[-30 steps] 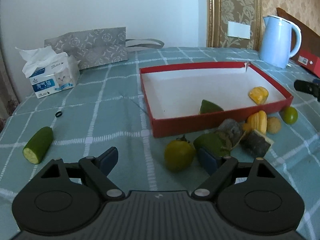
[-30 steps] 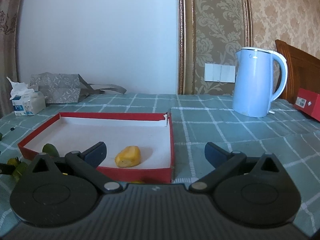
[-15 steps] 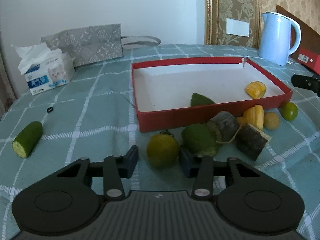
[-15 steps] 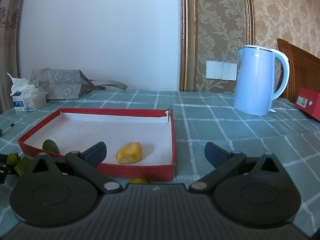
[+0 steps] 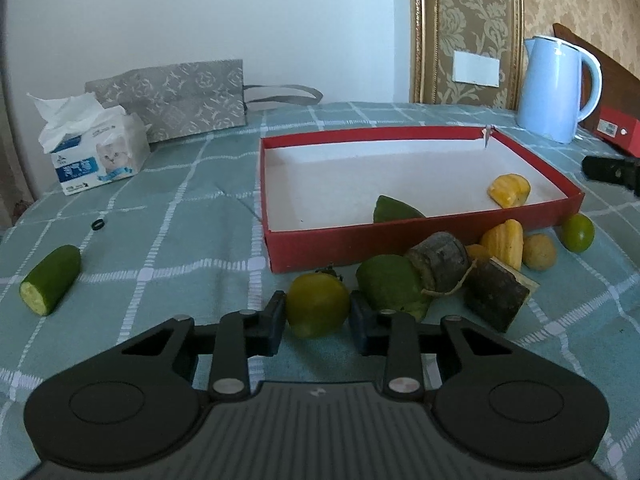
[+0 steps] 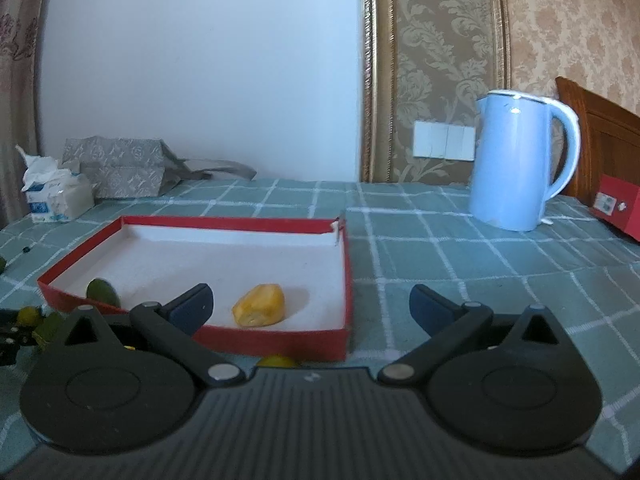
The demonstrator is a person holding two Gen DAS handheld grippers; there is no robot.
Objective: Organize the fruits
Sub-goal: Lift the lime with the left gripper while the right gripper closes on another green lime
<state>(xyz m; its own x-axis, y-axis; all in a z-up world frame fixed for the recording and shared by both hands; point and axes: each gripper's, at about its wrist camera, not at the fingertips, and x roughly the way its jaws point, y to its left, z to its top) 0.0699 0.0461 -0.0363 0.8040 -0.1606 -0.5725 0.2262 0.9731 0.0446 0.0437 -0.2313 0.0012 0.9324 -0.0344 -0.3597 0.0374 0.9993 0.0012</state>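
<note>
Gripping smooth round green fruit (image 5: pixel 317 305)

White wall (image 6: pixel 200 60), damask wallpaper (image 6: pixel 440 60), checked teal tablecloth (image 6: pixel 460 260).

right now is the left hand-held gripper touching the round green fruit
Touching: the left wrist view shows the left hand-held gripper with both pads pressed against the round green fruit, no gap.

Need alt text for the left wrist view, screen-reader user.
The left claw is shut on a yellow-green fruit on a checked cloth, just in front of a red tray. The tray holds a green piece and a yellow piece; more fruit and two brown chunks lie along its near wall, and a cucumber piece lies far left.
</note>
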